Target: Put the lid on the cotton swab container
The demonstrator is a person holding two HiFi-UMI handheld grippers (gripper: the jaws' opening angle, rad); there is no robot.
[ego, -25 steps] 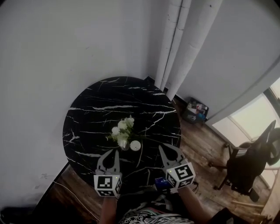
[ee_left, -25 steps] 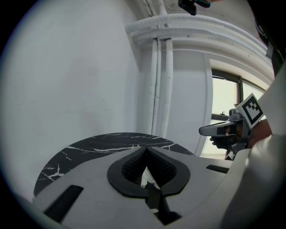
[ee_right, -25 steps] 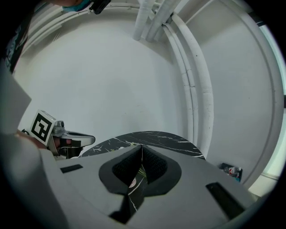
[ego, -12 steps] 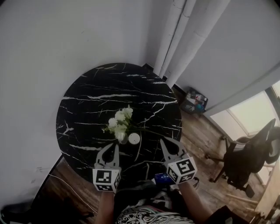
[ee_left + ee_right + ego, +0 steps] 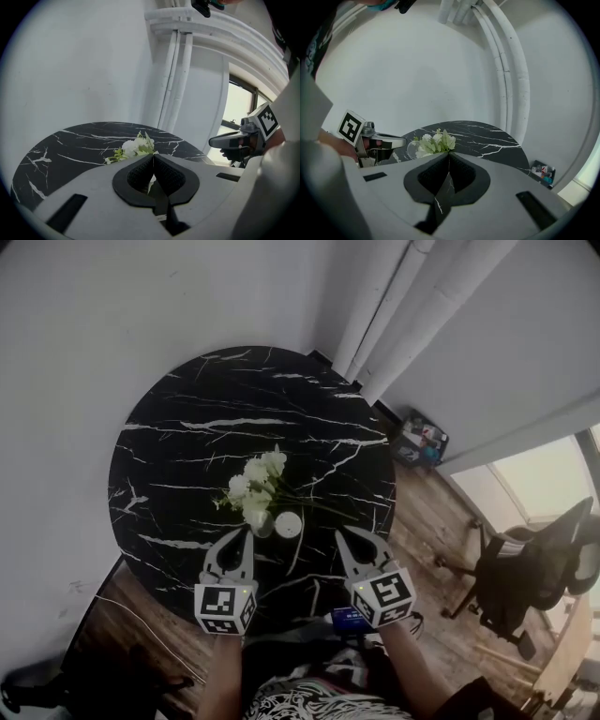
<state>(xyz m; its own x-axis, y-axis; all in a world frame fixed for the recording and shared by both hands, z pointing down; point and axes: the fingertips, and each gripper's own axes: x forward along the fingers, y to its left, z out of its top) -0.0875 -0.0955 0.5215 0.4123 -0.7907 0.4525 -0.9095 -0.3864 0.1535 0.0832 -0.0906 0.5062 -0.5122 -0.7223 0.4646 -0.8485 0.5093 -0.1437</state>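
A small round white container (image 5: 288, 524) stands on the black marble table (image 5: 187, 427), just right of a little vase of white flowers (image 5: 253, 488). I cannot make out a separate lid. My left gripper (image 5: 243, 534) hovers over the near table edge, just short of the vase, shut and empty; its tips meet in the left gripper view (image 5: 153, 157). My right gripper (image 5: 343, 536) is to the right of the container, also shut with nothing in it (image 5: 449, 153). The flowers (image 5: 436, 140) and a clear round shape (image 5: 412, 149) show past the right jaws.
White pipes (image 5: 384, 324) run down the wall corner behind the table. An office chair (image 5: 525, 582) and a small bin of items (image 5: 421, 442) stand on the wooden floor to the right. A blue object (image 5: 348, 620) sits near my lap.
Both grippers have moved a little forward over the near table edge, closer to the flowers and the container. Both have stayed shut. The head view has shifted, so the table sits higher and more to the left.
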